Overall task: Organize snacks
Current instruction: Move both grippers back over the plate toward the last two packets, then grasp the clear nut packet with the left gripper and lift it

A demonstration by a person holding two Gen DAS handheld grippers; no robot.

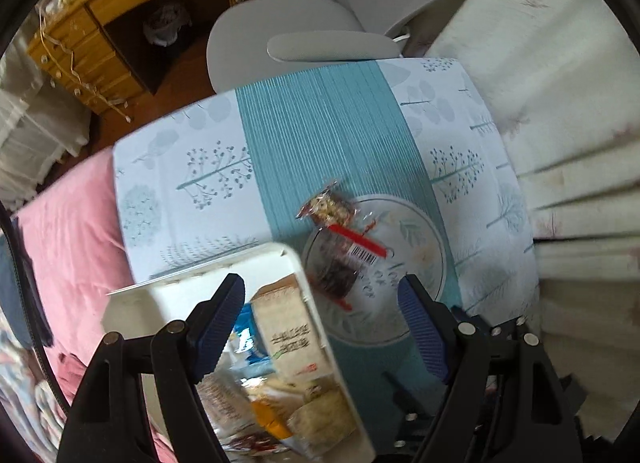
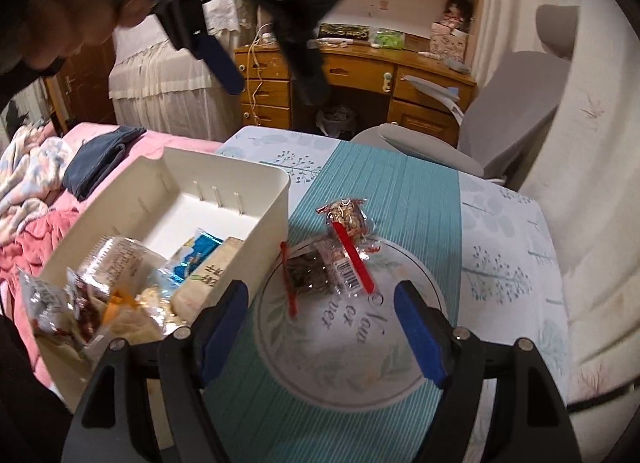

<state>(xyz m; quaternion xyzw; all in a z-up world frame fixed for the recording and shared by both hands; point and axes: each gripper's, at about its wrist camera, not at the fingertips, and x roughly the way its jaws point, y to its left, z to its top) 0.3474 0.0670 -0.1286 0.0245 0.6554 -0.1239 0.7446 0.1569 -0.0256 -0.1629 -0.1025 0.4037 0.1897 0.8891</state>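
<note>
A white bin (image 2: pixel 224 179) stands at the table's left and holds several snack packs, among them a beige box (image 2: pixel 212 275) and a blue packet (image 2: pixel 196 255). To its right, a round plate (image 2: pixel 360 375) carries a dark packet (image 2: pixel 306 273) and a clear packet with a red strip (image 2: pixel 352 259). A nut packet (image 2: pixel 346 215) lies at the plate's far rim. My right gripper (image 2: pixel 322 323) is open and empty, low over the plate. My left gripper (image 1: pixel 320 323) is open and empty over the bin's right wall (image 1: pixel 320 327), pointing steeply down. It also shows from outside as the left gripper (image 2: pixel 268 71), high above the bin.
The table wears a leaf-print cloth with a teal runner (image 1: pixel 320 135). A grey chair (image 1: pixel 288 27) stands behind it, before a wooden desk (image 2: pixel 360 75). A bed with pink bedding (image 1: pixel 72 231) lies left of the bin. A pale curtain (image 1: pixel 560 103) hangs at the right.
</note>
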